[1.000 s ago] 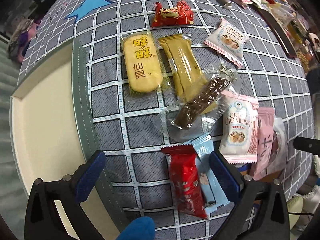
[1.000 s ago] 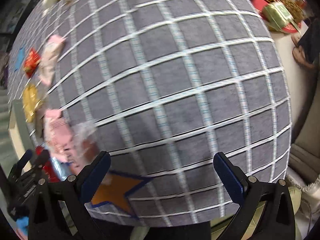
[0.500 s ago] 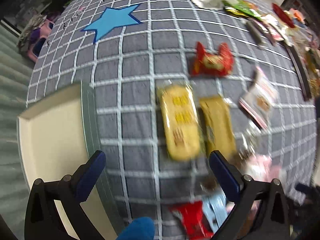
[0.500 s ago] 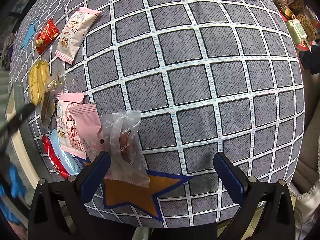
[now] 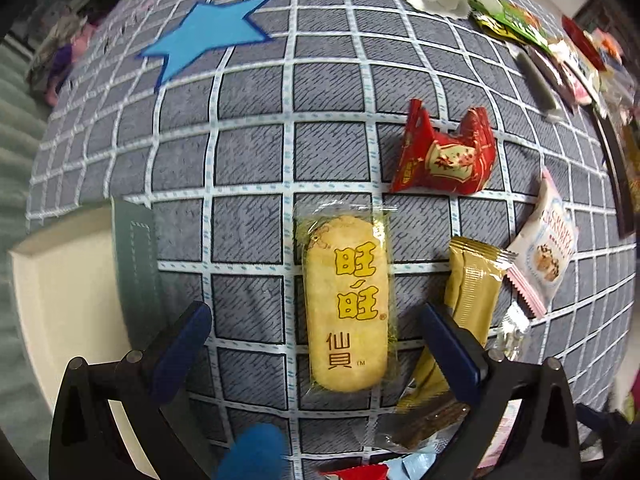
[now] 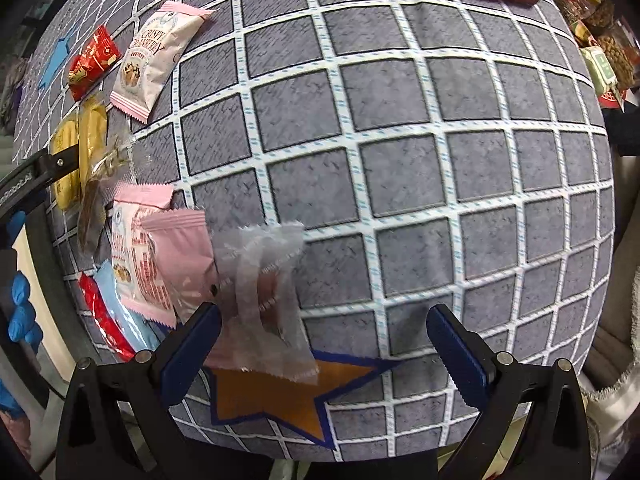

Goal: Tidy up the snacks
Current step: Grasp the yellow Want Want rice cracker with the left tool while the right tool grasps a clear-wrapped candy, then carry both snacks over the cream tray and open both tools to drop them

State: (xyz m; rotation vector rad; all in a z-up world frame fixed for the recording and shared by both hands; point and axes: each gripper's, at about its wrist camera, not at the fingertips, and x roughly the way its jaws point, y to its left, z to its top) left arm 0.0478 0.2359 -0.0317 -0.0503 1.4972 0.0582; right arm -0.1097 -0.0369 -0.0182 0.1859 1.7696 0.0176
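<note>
Two tools in view, both with jaws spread wide and gripping nothing. Left tool (image 5: 316,340) hangs over the counter (image 5: 256,160), which is covered in a grey cloth with a white grid. Rice cracker packet (image 5: 346,304), yellow with printed characters, lies flat and lengthwise between the left tool's blue fingers (image 5: 180,344); contact with either finger not evident. Gold wrapper (image 5: 472,276) lies just right of the cracker, its lower part hidden behind the right finger. Red candy packet (image 5: 444,156) lies beyond both, apart from them. White-and-pink cranberry packet (image 5: 544,248) sits at the far right. Cream tray (image 5: 60,300) sits at the counter's left edge, beside the left finger. Blue star patch (image 5: 204,40) is on the cloth further out.

Right tool (image 6: 324,336) hovers above the near edge of the counter. Translucent wrapper (image 6: 268,292) lies just inside its left finger, partly over the orange star patch (image 6: 280,392). Pink packet (image 6: 176,248) overlaps a second cranberry packet (image 6: 128,256) to the left. Blue-gloved hand (image 6: 22,308) visible at the left margin.
</note>
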